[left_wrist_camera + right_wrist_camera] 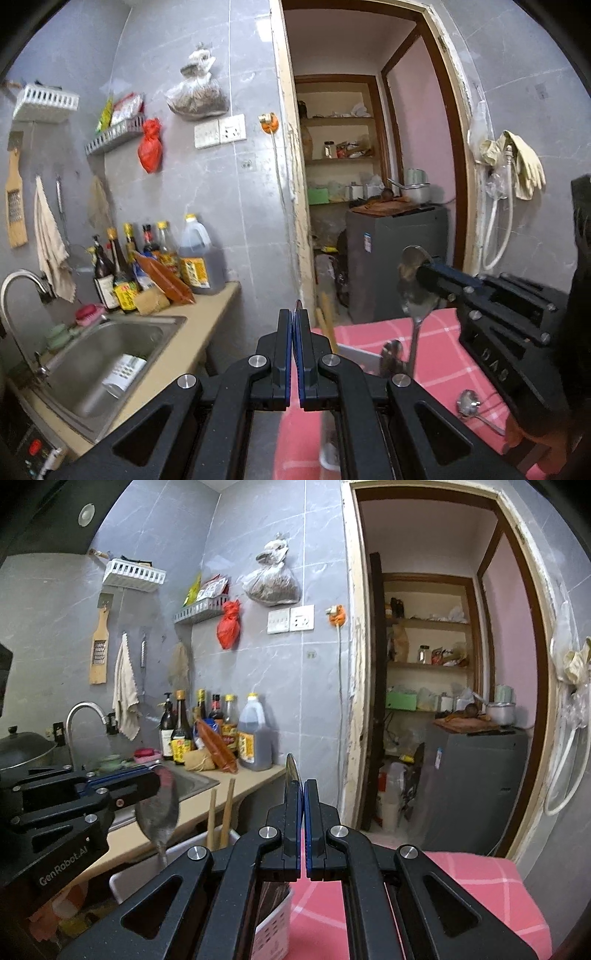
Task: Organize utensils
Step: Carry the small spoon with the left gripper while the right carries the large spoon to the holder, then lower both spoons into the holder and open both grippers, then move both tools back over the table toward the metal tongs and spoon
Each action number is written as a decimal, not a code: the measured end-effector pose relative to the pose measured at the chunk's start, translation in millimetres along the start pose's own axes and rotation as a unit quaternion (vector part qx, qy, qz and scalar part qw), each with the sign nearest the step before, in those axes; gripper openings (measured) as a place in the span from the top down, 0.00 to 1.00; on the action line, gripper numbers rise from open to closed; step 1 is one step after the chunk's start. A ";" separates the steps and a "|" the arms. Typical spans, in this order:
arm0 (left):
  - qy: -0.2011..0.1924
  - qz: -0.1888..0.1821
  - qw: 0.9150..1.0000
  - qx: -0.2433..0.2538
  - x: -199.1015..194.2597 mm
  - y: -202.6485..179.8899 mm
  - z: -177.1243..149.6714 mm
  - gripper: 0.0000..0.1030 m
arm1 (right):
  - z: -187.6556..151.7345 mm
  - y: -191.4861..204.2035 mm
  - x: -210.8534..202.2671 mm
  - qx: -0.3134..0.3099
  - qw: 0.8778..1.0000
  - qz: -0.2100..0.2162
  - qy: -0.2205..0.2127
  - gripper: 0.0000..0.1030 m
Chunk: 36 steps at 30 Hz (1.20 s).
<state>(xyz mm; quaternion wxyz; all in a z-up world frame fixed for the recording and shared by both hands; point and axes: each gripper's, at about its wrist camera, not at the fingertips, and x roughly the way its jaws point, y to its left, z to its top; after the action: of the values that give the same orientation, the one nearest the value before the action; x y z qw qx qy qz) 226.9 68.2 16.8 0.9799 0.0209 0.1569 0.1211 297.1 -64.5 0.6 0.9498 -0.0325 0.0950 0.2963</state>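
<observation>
Left wrist view is showing the left gripper [295, 314] with its jaws clenched on a spoon seen edge-on, only a thin sliver [297, 304] poking above the fingertips. In the right wrist view this first spoon [159, 808] is showing its blurred bowl and hanging downward from the left gripper [157, 775], its handle pointing into the white utensil holder [122, 878].

The right gripper [421, 275] is reaching in from the right edge of the left wrist view and is grasping a second spoon [417, 306] across the bowl; its handle is pointing down over the table's pink checked cloth [436, 354]. In its own camera the right gripper [303, 786] is showing clenched jaws with that spoon's edge [291, 771] sticking up between them.

A pair of wooden chopsticks [218, 816] is standing upright in the holder [354, 358], which is sitting at the cloth's near left edge, just beside the counter [207, 325]. One more spoon bowl [391, 354] is showing close by the hanging handle; I cannot tell whether it is inside the holder. A loose spoon [467, 402] is lying flat on the cloth near its right edge, well apart from the holder.

The steel sink [110, 354] is lying in the counter, and sauce bottles [207, 731] are crowding the counter's back edge against the tiled wall.
</observation>
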 end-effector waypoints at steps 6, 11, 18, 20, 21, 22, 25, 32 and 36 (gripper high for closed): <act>0.054 -0.069 0.994 -0.066 7.8 13.0 -5.0 0.94 | -7.5 -0.7 -0.8 0.004 1.000 0.012 0.019 0.97; 0.078 -0.109 0.982 -0.133 11.3 28.4 -10.4 0.87 | -6.1 -7.0 -6.9 0.011 1.000 0.013 0.018 0.81; 0.051 -0.114 0.976 -0.178 1.4 39.9 -3.8 0.56 | 7.0 -24.7 -31.3 0.036 0.999 -0.017 -0.003 0.56; 0.039 -0.108 0.978 -0.175 -3.6 37.9 1.8 0.47 | 12.7 -31.4 -43.0 0.044 0.998 -0.033 -0.016 0.41; 0.032 -0.104 0.979 -0.174 -6.4 36.4 4.3 0.38 | 14.8 -35.0 -48.7 0.046 0.998 -0.039 -0.022 0.37; 0.022 -0.101 0.980 -0.173 -10.3 34.3 7.1 0.34 | 17.8 -38.1 -53.7 0.048 0.997 -0.047 -0.027 0.31; 0.003 -0.098 0.981 -0.170 -19.5 27.1 14.0 0.20 | 24.5 -50.4 -72.8 0.052 0.995 -0.074 -0.046 0.16; -0.029 -0.081 0.986 -0.140 -41.0 -5.5 18.9 0.01 | 26.1 -78.5 -118.4 0.050 0.986 -0.146 -0.070 0.01; -0.036 -0.079 0.990 -0.114 -52.5 -33.2 14.1 0.01 | 19.4 -97.1 -141.0 0.052 0.981 -0.174 -0.065 0.01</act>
<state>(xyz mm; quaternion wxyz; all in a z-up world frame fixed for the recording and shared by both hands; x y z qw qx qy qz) 190.6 23.2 43.4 0.9875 -0.0995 0.1073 0.0592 241.8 -220.5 48.3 0.9914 0.0204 0.0416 0.1222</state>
